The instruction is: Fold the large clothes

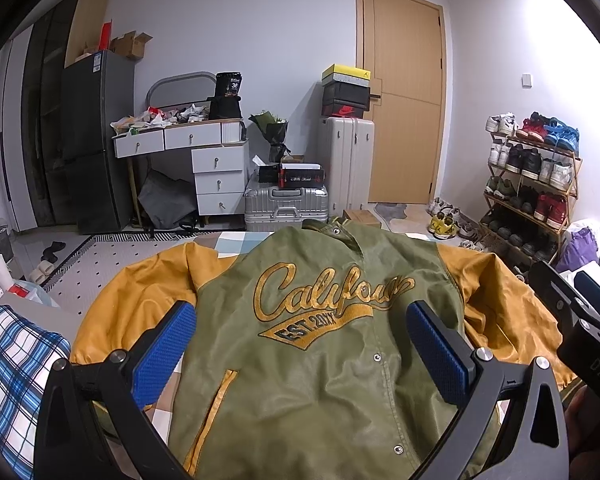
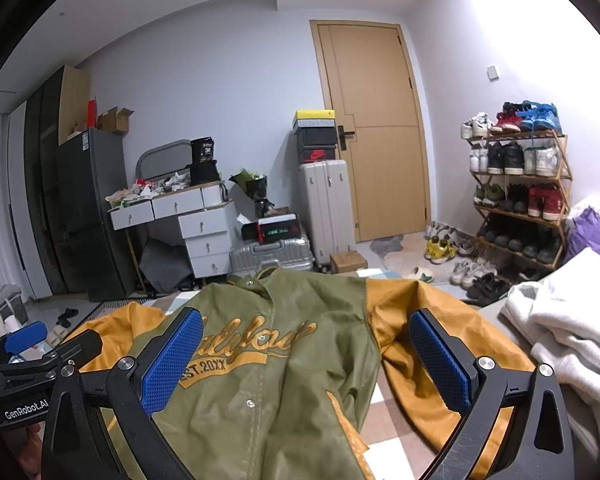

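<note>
Even, cool indoor light; blown-out glare upper right of both views. Strong fisheye bending, dark corners. Soft shadows; slight blur at edges.

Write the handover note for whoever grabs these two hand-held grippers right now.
Left hand-held gripper: open, holding nothing, over the jacket's chest.
Right hand-held gripper: open, holding nothing, over the jacket's right half.
Jacket: green with yellow sleeves, lying front up and snapped shut on the bed, collar away from you, both sleeves spread outward.
Done: jacket laid out, though wrinkled.
Left: every fold; probably sleeves in first, then the body. White clothes sit to the right.
</note>
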A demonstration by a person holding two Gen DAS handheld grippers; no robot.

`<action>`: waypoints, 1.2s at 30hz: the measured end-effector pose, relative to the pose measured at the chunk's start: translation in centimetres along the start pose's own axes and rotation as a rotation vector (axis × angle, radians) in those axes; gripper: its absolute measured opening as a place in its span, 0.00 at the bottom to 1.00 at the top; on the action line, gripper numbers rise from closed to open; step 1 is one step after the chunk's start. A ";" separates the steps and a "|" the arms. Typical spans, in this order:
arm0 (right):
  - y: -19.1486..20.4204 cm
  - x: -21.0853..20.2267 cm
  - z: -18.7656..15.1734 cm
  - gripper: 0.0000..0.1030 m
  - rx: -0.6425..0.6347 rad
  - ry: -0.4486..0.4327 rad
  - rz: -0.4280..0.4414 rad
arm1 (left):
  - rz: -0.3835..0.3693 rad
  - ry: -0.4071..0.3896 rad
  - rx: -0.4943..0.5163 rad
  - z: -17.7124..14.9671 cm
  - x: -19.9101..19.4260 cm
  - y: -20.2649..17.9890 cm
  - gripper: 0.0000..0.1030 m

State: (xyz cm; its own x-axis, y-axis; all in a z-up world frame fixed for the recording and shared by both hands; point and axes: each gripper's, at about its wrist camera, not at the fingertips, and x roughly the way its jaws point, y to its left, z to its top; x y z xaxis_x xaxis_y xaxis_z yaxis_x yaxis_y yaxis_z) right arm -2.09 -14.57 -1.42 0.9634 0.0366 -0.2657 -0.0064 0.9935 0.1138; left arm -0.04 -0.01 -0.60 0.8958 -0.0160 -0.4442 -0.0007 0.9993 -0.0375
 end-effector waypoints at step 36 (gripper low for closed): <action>-14.8 -1.8 -4.4 1.00 0.364 0.423 -0.174 | -0.116 0.130 0.054 -1.0 0.7 -1.2 0.99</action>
State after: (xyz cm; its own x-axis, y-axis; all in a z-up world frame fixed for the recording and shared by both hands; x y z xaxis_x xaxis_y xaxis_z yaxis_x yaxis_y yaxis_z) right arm -4.95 -28.90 -6.87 0.7509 -0.0095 -0.6604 0.3066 0.8906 0.3358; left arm 0.11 -1.23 -1.74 0.8236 -0.1321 -0.5516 0.1266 0.9908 -0.0483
